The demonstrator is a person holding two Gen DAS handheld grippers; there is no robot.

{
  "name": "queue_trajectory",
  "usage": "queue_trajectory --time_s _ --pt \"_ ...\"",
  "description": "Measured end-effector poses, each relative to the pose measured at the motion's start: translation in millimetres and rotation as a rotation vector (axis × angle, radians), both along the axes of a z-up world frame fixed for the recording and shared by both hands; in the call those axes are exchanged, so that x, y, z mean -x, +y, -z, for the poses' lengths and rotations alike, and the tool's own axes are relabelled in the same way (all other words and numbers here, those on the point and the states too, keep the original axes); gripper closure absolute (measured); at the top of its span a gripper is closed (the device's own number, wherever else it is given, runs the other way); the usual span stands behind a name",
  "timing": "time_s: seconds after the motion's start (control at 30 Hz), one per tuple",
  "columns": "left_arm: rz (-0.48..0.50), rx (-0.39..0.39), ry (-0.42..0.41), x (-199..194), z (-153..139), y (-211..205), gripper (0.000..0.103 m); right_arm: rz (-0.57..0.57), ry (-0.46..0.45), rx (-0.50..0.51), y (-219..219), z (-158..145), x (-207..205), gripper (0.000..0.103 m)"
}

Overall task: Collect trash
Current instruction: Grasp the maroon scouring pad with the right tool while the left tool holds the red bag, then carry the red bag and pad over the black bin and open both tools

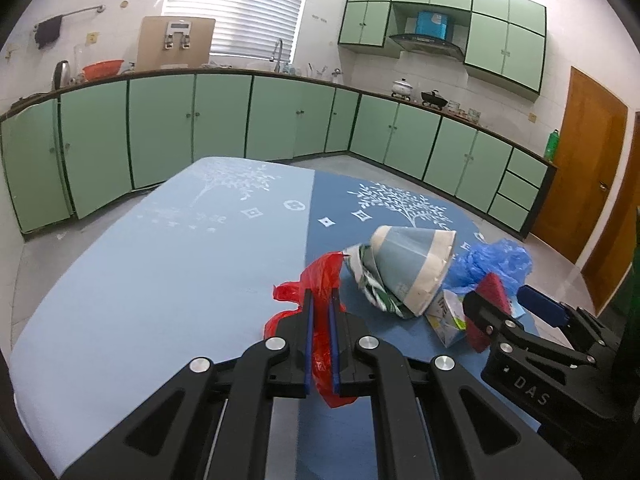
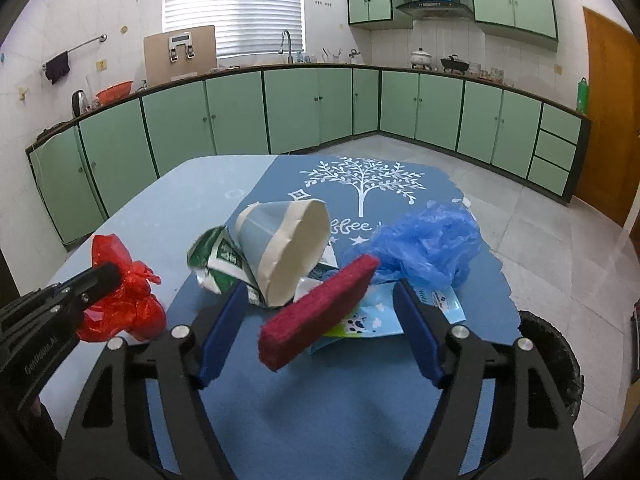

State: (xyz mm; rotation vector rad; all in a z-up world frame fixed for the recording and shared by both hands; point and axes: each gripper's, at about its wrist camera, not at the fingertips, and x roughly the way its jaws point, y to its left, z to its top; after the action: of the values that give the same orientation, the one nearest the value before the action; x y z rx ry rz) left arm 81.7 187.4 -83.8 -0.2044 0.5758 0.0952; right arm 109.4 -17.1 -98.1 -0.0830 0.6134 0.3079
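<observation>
- Left gripper [image 1: 321, 300]: fingers clenched on the red plastic bag [image 1: 320, 280], which is bunched between the blue pads at the left edge of the trash pile; in the right wrist view the same bag [image 2: 124, 300] sits far left, apart from the other items.
- Crushed paper cup [image 2: 280, 248]: lies on its side near the middle of the table [image 1: 160, 260], open mouth turned toward the near right, resting against a crumpled green-and-white wrapper [image 2: 218, 256] on its left.
- Red scouring pad [image 2: 316, 312]: directly ahead of the right gripper [image 2: 316, 316], between its two spread fingers. Its long axis runs from near left to far right, oblique to the line between the fingers. Whether either pad touches it cannot be told.
- Right gripper: fingers released and wide apart; judged the nearer tool for the scouring pad.
- Blue plastic bag [image 2: 428, 244]: far right of the pile, beyond the right finger.
- Dark bin rim [image 2: 560, 344]: near right, beside the table edge, the likely destination.
</observation>
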Motion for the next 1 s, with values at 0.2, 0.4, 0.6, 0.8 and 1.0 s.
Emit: queue_trajectory --time_s 0.2,0.4,0.6,0.8,1.0 --pt "0.014 -0.003 0.007 -1 2 -7 0.097 -0.004 0.032 0.005 -12 2 -1 0.046" --pt "0.016 -0.008 0.014 -2 5 -9 0.097 -0.008 0.053 0.002 -21 3 1 0.056" --pt "0.017 -0.016 0.022 -2 7 -11 0.097 -0.041 0.092 -0.033 -20 6 2 0.062" --pt "0.015 -0.016 0.025 -3 8 -11 0.097 -0.028 0.096 -0.04 -30 6 4 0.058" --pt "0.024 -0.02 0.028 -4 11 -13 0.097 -0.017 0.116 -0.025 -35 13 3 0.057"
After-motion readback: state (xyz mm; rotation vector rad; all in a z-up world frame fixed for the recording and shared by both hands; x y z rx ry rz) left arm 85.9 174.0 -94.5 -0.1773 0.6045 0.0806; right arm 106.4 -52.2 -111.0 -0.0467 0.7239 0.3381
